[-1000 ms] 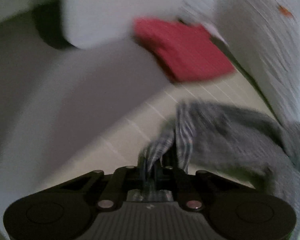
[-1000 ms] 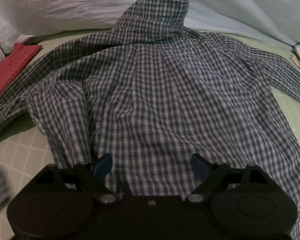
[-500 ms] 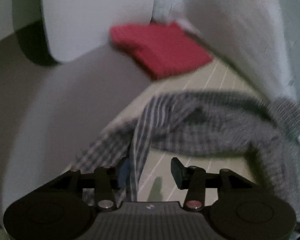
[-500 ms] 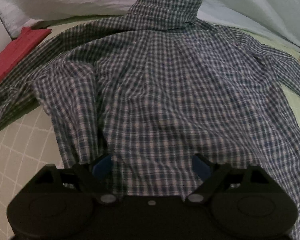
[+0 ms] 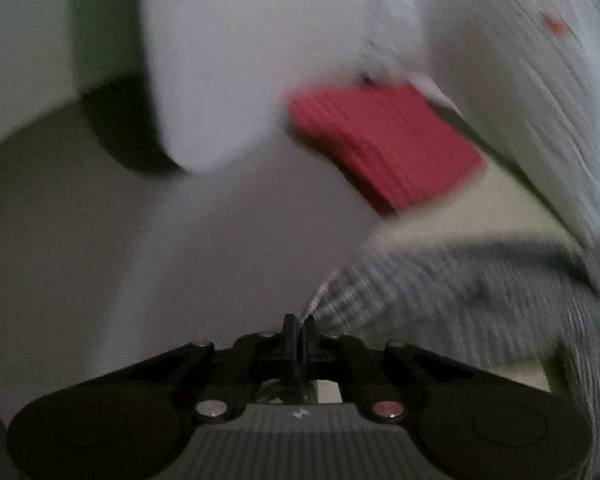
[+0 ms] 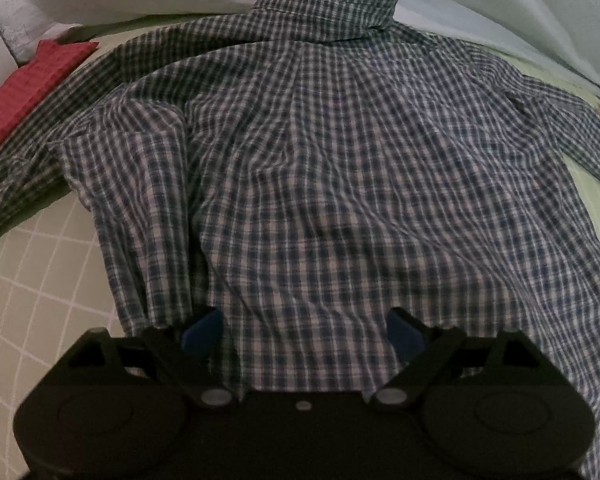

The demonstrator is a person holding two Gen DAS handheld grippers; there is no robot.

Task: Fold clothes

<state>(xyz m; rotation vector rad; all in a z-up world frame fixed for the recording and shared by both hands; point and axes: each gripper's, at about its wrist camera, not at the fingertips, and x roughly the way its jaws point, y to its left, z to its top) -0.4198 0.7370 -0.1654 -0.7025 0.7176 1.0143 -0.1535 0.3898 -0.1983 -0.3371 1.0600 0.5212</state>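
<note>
Left wrist view: the left tool (image 5: 299, 322) is pinching the checked shirt's (image 6: 332, 168) sleeve (image 5: 440, 284); the shirt is lying spread on the bed (image 6: 40, 280), under the right tool (image 6: 302, 330), whose jaws are opening

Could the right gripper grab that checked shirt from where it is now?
Probably yes: the right gripper hangs over the checked shirt, fingers opening wide apart, nothing between them and the cloth.

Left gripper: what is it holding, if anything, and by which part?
The left gripper is shut on the checked shirt, pinching an edge at the sleeve end. The exact part is blurred. The right gripper, jaws opening, holds nothing.
</note>
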